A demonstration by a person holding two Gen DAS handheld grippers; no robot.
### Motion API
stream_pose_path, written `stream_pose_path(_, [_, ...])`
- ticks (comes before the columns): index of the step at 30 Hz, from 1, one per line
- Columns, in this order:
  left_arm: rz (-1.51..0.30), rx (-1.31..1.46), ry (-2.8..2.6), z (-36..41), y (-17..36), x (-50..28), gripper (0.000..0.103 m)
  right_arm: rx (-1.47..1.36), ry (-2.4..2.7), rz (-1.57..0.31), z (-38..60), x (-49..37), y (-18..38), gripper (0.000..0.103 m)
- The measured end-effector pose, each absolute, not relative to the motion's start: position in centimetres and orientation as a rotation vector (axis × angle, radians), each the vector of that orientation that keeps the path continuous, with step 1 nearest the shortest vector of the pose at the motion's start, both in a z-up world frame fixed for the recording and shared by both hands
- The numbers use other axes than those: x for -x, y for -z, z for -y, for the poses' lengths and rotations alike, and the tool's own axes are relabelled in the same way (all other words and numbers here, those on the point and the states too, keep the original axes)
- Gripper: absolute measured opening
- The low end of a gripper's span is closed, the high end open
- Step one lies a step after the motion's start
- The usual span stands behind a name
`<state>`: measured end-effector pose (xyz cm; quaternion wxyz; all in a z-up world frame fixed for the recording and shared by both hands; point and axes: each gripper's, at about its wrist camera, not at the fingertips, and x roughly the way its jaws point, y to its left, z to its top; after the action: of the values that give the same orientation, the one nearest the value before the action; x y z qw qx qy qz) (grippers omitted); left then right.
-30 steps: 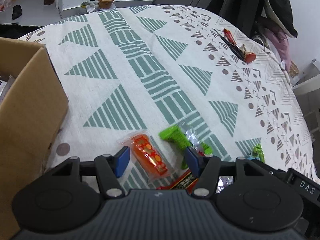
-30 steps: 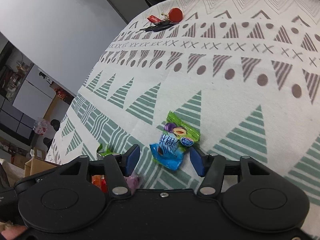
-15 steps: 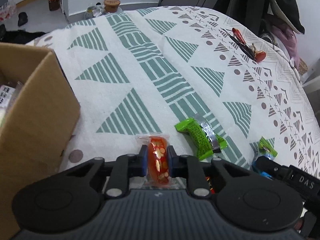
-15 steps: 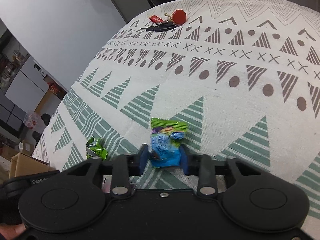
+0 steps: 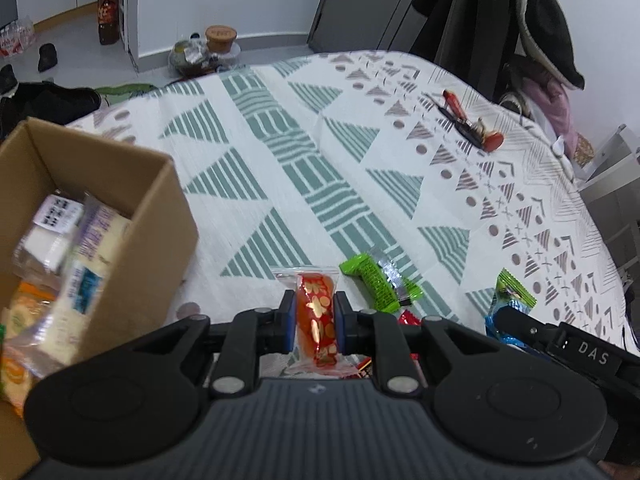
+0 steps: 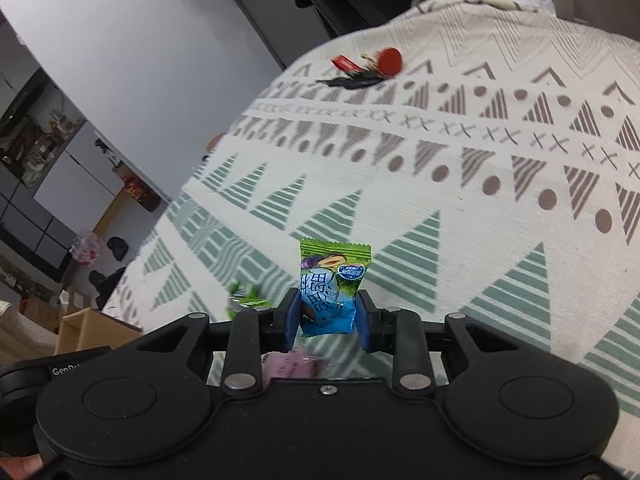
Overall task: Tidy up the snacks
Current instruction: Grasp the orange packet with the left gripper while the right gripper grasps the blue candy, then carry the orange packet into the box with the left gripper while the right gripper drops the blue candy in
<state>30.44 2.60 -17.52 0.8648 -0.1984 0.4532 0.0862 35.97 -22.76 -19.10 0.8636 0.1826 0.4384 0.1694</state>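
Patterned tabletop, box at its left edge. Left tool clamps red candy just right of box; right tool clamps blue packet farther right. Risk: slick wrappers slip mid-carry; tools collide converging over box; green bar left behind.

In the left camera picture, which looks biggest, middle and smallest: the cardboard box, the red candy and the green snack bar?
1. cardboard box
2. red candy and green snack bar: similar; the candy is nearer, so unsure.
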Motion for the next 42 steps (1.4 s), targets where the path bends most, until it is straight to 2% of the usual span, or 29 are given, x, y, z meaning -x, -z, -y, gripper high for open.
stream_pose_path(26, [-0.836, 0.43, -0.18, -6.9, 10.4, -23.0, 0.017, -0.338, -0.434, -0.789, 17.0, -28.8, 11.9, 0.028])
stream_pose_path(42, [-0.789, 0.438, -0.24, -10.8, 7.5, -18.5, 0.017, -0.382, -0.495, -0.77, 13.0, -25.3, 10.7, 0.027])
